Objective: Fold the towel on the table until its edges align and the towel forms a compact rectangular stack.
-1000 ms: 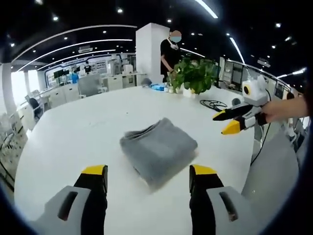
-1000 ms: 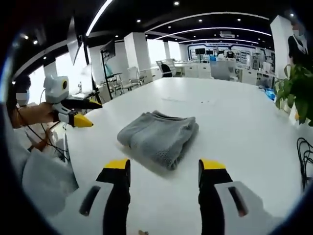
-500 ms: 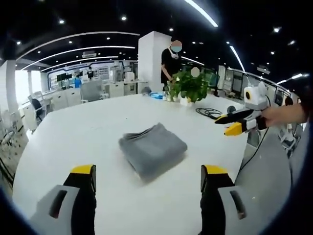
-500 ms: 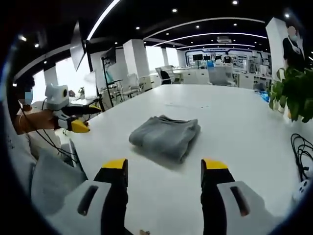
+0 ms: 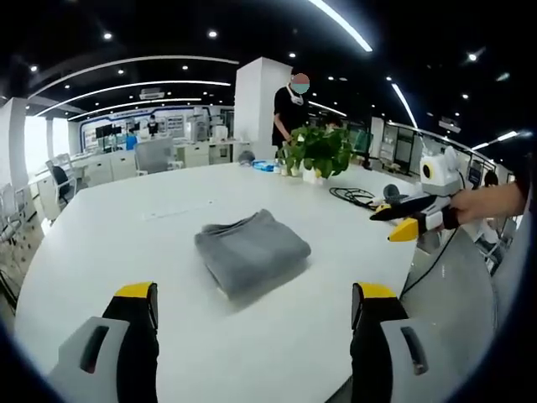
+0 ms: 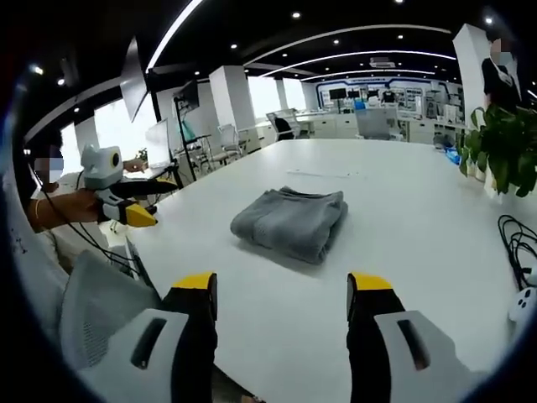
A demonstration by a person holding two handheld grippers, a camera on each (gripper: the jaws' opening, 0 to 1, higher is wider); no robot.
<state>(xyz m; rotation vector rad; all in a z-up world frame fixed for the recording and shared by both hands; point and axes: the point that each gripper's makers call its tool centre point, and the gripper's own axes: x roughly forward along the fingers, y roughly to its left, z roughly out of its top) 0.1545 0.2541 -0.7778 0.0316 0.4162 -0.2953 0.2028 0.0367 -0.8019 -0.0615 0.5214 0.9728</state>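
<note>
The left tool (image 5: 252, 306) hangs wide open and empty above the white tabletop's (image 5: 109, 243) near edge. At centre lies the grey towel (image 5: 250, 250), folded into a compact rectangle, edges roughly aligned. The right tool (image 6: 281, 298) also gapes empty, held clear, suggesting the fold is finished.

towel (image 5: 252, 251): its underside and inner folds are hidden, layer count unclear.
desk (image 6: 403, 218): near edge cut off behind the fingers (image 6: 200, 295).
cable (image 6: 513, 243): runs out of frame.
far workstations: too small to tell.
</note>
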